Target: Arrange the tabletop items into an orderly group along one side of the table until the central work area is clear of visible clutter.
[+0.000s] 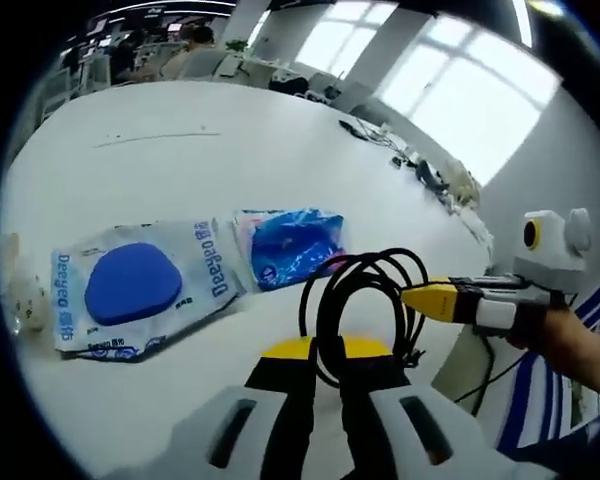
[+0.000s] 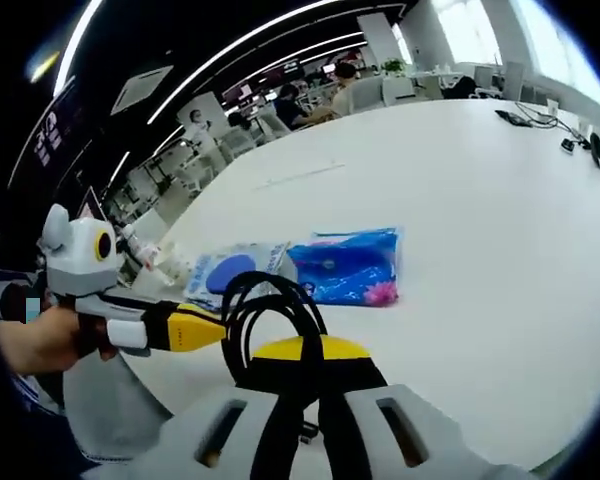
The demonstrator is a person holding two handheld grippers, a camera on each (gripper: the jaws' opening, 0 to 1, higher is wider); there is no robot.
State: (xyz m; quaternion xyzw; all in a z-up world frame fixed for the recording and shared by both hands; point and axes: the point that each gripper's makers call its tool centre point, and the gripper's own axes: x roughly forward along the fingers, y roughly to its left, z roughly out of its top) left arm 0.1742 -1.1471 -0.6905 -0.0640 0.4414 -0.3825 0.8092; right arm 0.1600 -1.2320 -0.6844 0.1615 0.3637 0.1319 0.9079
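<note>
In the left gripper view, the left gripper (image 1: 325, 375) has its jaws closed on a coiled black cable (image 1: 365, 300), whose loops stand up just beyond the tips. The right gripper (image 1: 430, 300) reaches in from the right with its yellow tip touching the coil; a hand (image 1: 540, 330) holds it. Whether that tip is pinching the cable cannot be told here.

In the right gripper view, the right gripper (image 2: 310, 380) is also closed, its jaws pressed together on the same cable (image 2: 270, 315), and the left gripper (image 2: 195, 328) comes in from the left against the loops.

Beyond the coil on the white table (image 1: 210, 150) lie two packets side by side: a blue packet (image 1: 290, 245) straight ahead, and a white packet (image 1: 140, 285) with a blue oval to its left. A small crumpled clear wrapper (image 1: 20, 300) lies farther left, near the table edge.
</note>
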